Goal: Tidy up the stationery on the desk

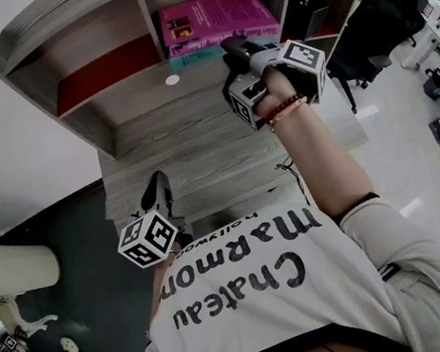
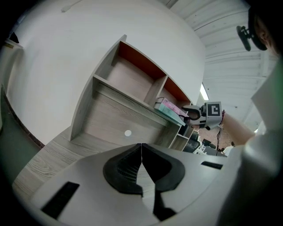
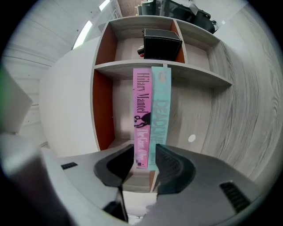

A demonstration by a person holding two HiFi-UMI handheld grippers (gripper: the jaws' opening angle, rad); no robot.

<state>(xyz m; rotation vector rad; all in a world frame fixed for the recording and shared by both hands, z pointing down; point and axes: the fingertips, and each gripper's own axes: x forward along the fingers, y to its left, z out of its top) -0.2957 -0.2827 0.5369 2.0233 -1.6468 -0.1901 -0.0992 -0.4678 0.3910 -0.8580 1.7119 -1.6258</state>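
Only the right gripper view shows my right fingers [image 3: 174, 170] clamping the pink book [image 3: 142, 110] and teal book [image 3: 160, 110] inside the shelf [image 3: 199, 73]; left fingers [image 2: 126, 170] pressed together, empty, in front of the shelf

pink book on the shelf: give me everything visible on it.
The pink paperback book lies flat on a teal book in the middle compartment of the grey wooden shelf unit, spine facing outward. The spine carries dark lettering reading Hilary Mantel and a small black figure; the cover shows a small picture. Both books sit between the jaws of the right hand-held gripper; whether its pads press them is unclear.
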